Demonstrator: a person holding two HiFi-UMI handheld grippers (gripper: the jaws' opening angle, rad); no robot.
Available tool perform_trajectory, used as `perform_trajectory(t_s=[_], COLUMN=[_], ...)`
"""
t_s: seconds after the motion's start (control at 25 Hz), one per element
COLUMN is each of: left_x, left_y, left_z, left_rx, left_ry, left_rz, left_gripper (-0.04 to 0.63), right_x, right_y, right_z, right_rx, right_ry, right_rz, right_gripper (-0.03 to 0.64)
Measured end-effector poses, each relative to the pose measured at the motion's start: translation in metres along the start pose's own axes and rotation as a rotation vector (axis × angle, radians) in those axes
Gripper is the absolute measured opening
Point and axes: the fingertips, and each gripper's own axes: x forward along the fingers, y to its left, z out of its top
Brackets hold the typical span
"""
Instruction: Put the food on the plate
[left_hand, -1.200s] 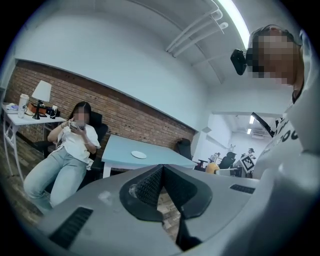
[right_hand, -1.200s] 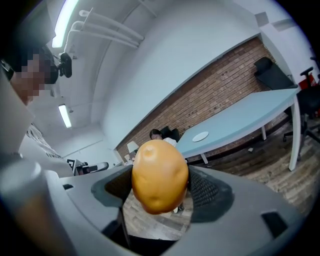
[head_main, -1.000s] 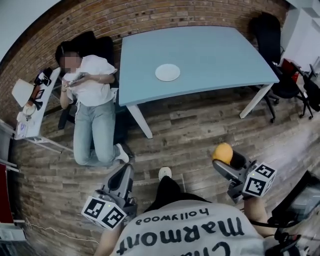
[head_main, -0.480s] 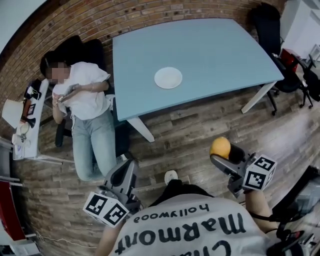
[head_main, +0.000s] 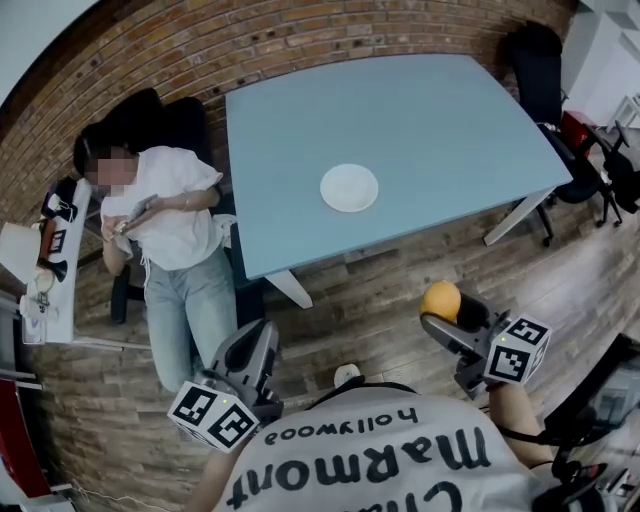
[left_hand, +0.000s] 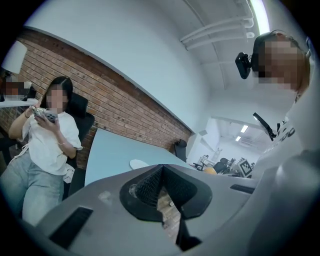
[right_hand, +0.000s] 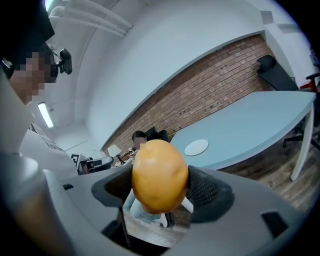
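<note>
On the blue table (head_main: 420, 100) by brick wall (head_main: 300, 40) — white plate (head_main: 349, 187), right gripper (head_main: 450, 318) pinching food (head_main: 441, 298), perhaps orange, left gripper (head_main: 254, 345) closed.

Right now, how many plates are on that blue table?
1. The white plate lies near the middle of the blue table, empty; the whole tabletop shows, so none seems hidden.
</note>
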Motion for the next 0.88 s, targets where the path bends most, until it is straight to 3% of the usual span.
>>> perform_trajectory(t_s=[0.32, 0.64, 0.88], left_x=[0.023, 0.045, 0.063], left_y=[0.038, 0.047, 0.063], left_z=[0.01, 0.014, 0.024], left_rx=[-0.02, -0.042, -0.064], left_ry=[0.016, 0.021, -0.013], left_rz=[-0.029, -0.037, 0.009], left_gripper=[0.006, 0.006, 0.006], right_x=[0.041, 0.055, 0.074], right_y=[-0.006, -0.014, -0.037], right_z=[0.013, 0.033, 0.048], right_rx=[-0.008, -0.01, 0.0], right_ry=[-0.011, -0.03, -0.001], right_rz=[-0.016, -0.017, 0.002], right_gripper=[0.325, 0.325, 0.325])
